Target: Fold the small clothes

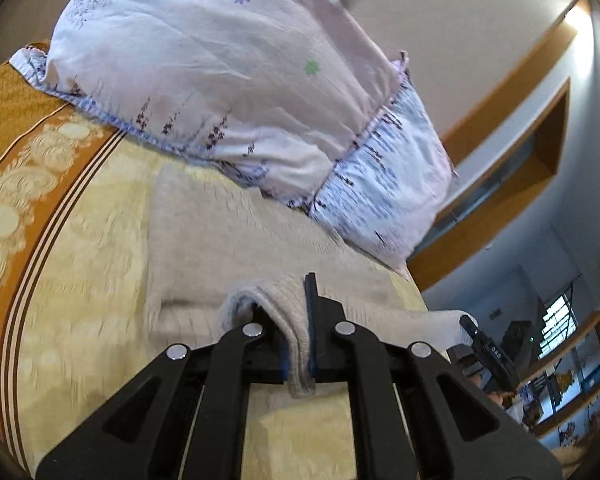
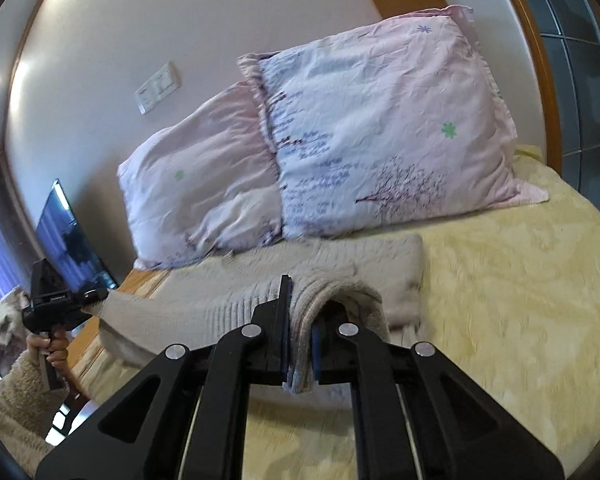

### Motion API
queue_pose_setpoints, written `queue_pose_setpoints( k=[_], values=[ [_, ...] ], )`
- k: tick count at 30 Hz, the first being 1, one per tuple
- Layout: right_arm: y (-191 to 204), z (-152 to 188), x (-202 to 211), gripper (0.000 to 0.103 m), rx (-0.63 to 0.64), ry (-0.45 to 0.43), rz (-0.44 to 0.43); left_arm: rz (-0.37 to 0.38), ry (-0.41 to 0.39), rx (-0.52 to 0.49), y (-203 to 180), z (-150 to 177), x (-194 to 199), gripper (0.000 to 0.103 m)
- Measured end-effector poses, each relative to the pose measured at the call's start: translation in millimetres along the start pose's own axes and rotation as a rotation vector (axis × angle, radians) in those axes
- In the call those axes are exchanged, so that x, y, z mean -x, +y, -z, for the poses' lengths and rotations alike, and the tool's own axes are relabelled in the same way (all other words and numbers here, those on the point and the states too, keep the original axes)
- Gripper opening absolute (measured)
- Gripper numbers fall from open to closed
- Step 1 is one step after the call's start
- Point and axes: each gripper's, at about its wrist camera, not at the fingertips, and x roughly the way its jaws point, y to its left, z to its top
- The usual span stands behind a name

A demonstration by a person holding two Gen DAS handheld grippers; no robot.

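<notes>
Beige ribbed knit garment [image 2: 228, 292] — pale yellow bedspread [image 2: 520, 300] — pink-blue floral pillows [image 2: 380, 132].

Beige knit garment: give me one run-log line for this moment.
left gripper: shut on beige knit garment | right gripper: shut on its edge | garment: lifted between grippers, rest on yellow bedspread | pillows: behind

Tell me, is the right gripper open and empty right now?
No, the right gripper is shut on a fold of the beige knit garment above the yellow bedspread.

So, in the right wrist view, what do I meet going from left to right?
Left gripper → TV → switch plate → right gripper shut on the sweater → pillow with green flower → window.
</notes>
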Motion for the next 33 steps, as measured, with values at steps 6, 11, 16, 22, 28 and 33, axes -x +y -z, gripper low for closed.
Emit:
queue_pose_setpoints(
  k=[6, 11, 16, 22, 28, 33],
  values=[
    [-17.2, -23.8, -34.2, 0.008, -0.043, -0.019, 0.029, -0.024, -0.018, 0.020, 3.1, -40.0, -29.7, 0.006],
    [-34.8, -31.8, -74.4, 0.008, -0.111, 0.016, 0.053, -0.059, -0.009, 0.026, 12.6, -65.6, -61.7, 0.006],
    [-60.4, -31.0, -114.2, 0.008, -0.202, 0.078, 0.088, -0.097, 0.024, 0.069, 33.4, -79.0, -99.0, 0.006],
    [-78.5, -30.5, -156.6, 0.010, -0.269, 0.189, 0.160, -0.135, 0.076, 0.141, 57.8, -79.1, -135.6, 0.007],
    [-81.7, -44.5, -149.5, 0.077, -0.320, 0.140, 0.197, -0.155, 0.061, 0.196, 65.9, -81.2, -134.2, 0.056],
    [-76.0, -49.2, -108.9, 0.076, -0.273, 0.070, 0.215, -0.141, 0.028, 0.162, 57.3, -83.0, -99.0, 0.062]
  ],
)
